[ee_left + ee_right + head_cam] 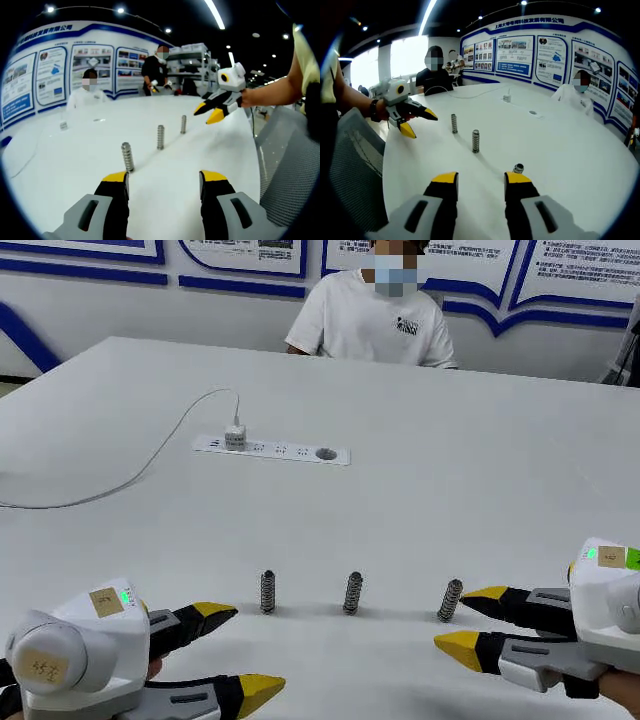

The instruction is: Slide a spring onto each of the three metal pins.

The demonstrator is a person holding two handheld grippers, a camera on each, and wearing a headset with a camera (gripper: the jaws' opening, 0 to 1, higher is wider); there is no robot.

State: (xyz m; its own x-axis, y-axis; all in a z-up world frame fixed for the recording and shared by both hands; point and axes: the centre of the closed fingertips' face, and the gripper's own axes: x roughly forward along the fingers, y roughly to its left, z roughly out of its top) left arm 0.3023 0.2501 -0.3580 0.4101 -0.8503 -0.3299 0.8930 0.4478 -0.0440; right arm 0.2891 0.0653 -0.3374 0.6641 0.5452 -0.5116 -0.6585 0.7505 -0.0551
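on the white table [450,490], three springs [352,593] stand; left gripper [256,647] and right gripper [452,621] fingers wide; blue-framed wall boards [580,270] behind.

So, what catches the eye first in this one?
Three springs stand upright in a row near the front of the table, between the left gripper and the right gripper, both with open, empty fingers. Farther back lies a power strip with a plugged-in cable; a person sits opposite.

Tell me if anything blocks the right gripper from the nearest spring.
Nothing visible does. The right gripper is open and empty beside the nearest spring, with only bare table between them.
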